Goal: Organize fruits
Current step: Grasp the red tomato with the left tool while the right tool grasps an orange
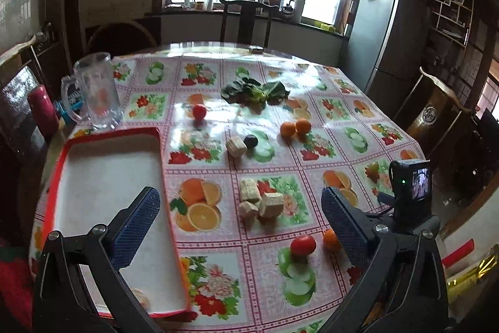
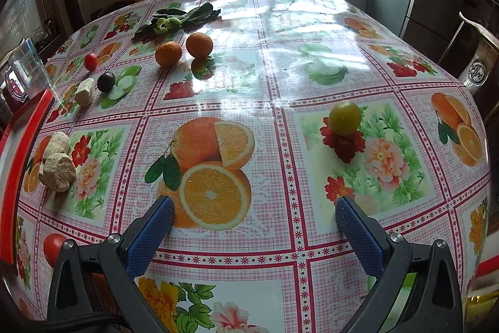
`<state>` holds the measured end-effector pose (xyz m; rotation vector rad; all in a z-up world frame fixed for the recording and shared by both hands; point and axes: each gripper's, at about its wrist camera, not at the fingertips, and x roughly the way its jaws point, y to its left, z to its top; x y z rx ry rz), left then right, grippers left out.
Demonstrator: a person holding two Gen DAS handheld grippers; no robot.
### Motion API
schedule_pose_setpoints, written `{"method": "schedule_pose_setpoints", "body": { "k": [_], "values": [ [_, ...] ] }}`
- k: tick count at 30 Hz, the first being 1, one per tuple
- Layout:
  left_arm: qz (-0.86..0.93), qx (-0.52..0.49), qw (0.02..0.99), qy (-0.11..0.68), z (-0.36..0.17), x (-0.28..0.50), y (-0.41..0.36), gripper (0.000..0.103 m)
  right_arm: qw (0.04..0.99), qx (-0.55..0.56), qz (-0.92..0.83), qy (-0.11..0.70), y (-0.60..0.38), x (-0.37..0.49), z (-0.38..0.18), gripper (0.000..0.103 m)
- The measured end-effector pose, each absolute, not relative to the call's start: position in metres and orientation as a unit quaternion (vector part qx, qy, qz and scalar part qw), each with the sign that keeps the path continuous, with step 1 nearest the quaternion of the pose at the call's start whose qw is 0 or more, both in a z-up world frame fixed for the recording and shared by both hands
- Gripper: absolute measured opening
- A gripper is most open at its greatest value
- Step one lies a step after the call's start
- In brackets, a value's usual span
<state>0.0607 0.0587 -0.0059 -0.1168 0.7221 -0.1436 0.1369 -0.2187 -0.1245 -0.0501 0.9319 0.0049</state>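
Note:
A red-rimmed white tray (image 1: 109, 170) lies at the table's left, its rim showing in the right wrist view (image 2: 18, 145). My left gripper (image 1: 240, 202) is open and empty above the table beside it. A red tomato (image 1: 302, 244) and an orange (image 1: 330, 238) lie near its right finger. Two oranges (image 1: 295, 128) (image 2: 184, 49), a dark plum (image 1: 250, 141) (image 2: 106, 81) and a small red tomato (image 1: 199, 111) (image 2: 90, 61) lie farther back. My right gripper (image 2: 254, 213) is open and empty; a yellow-green fruit (image 2: 345, 118) lies ahead of it to the right.
Beige puffed blocks (image 1: 260, 202) (image 2: 57, 161) lie mid-table, another (image 1: 236, 146) sits by the plum. Leafy greens (image 1: 254, 92) (image 2: 177, 17) lie at the back. A glass mug (image 1: 96, 91) and red bottle (image 1: 43, 111) stand behind the tray. Chairs surround the table.

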Motion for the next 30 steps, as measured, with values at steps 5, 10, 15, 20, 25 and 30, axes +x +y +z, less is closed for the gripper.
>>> {"method": "schedule_pose_setpoints", "body": {
  "k": [5, 10, 15, 20, 25, 30],
  "values": [
    [-0.066, -0.036, 0.922, 0.38, -0.033, 0.059, 0.026, 0.103, 0.894, -0.023, 0.0, 0.448, -0.219, 0.137, -0.125, 0.102],
    [-0.056, -0.024, 0.919, 0.389, -0.041, 0.053, 0.013, 0.103, 0.909, -0.016, 0.043, 0.415, -0.221, 0.112, -0.1, 0.099],
    [-0.047, -0.003, 0.925, 0.378, -0.038, 0.047, 0.001, 0.103, 0.9, 0.054, 0.15, 0.407, -0.23, 0.081, -0.069, 0.099],
    [-0.04, 0.016, 0.926, 0.374, -0.037, 0.039, -0.007, 0.103, 0.908, -0.025, 0.161, 0.386, -0.222, 0.06, -0.047, 0.102],
    [-0.033, 0.022, 0.927, 0.373, -0.037, 0.036, -0.007, 0.103, 0.895, -0.04, 0.189, 0.402, -0.221, 0.05, -0.046, 0.102],
    [-0.029, 0.027, 0.928, 0.37, -0.036, 0.032, -0.009, 0.103, 0.895, -0.059, 0.198, 0.396, -0.216, 0.044, -0.046, 0.102]
  ]
}}
